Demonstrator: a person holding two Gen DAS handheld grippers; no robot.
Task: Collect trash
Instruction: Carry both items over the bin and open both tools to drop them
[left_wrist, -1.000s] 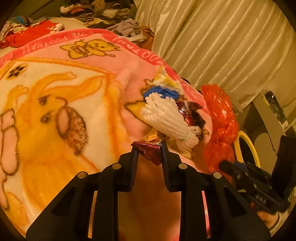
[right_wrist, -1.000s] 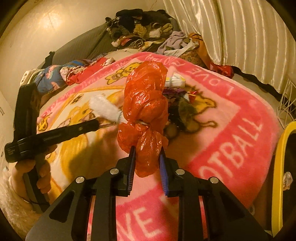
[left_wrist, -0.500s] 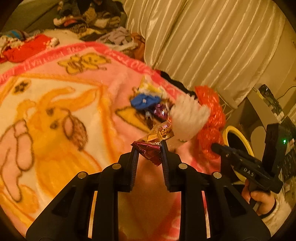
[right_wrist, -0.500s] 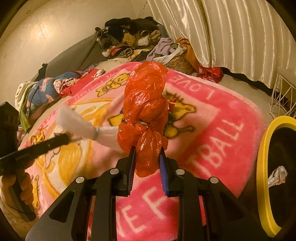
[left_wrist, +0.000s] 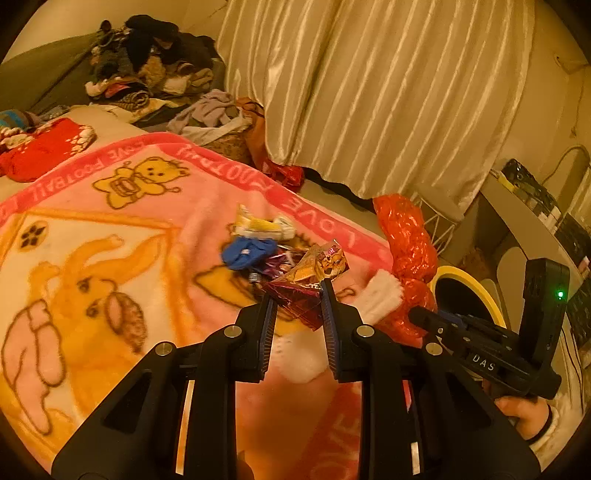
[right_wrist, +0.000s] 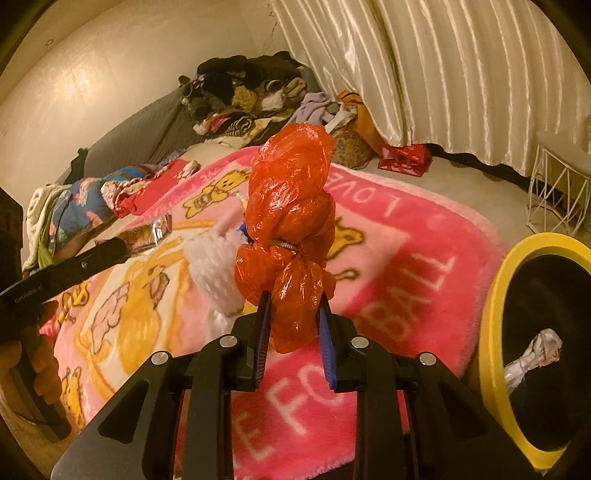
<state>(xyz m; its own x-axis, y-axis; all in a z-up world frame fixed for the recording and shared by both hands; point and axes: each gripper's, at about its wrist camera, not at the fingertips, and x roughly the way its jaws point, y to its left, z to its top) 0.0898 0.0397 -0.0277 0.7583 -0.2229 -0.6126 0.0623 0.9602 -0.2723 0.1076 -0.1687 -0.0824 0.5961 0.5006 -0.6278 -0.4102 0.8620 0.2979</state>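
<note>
Foil snack wrapper (left_wrist: 306, 295) is sitting pinched in the left gripper (left_wrist: 297, 295), jaws closed on its crumpled maroon end, gold end sticking out forward; light, crinkly, slippery stuff, so a bunched fold is the place to be holding it, as now. Right gripper (right_wrist: 293, 314) is clamping the knotted neck of an orange plastic bag (right_wrist: 291, 218): soft, near weightless, likely to tear or slide if taken by a single thin layer, so the twisted knot is the safer hold. White foam net sleeve (right_wrist: 214, 273) is hanging just beside the bag; what is carrying it, cannot tell. Compared with a second ago, both hands are showing higher and further toward the yellow-rimmed bin (right_wrist: 491, 314), which is now filling the right edge of the right view, with one tied scrap already inside. Further out, remaining scraps (left_wrist: 255, 247) are lying on the pink blanket (left_wrist: 110, 221), near the middle. Clothes pile and curtain are sitting behind.
</note>
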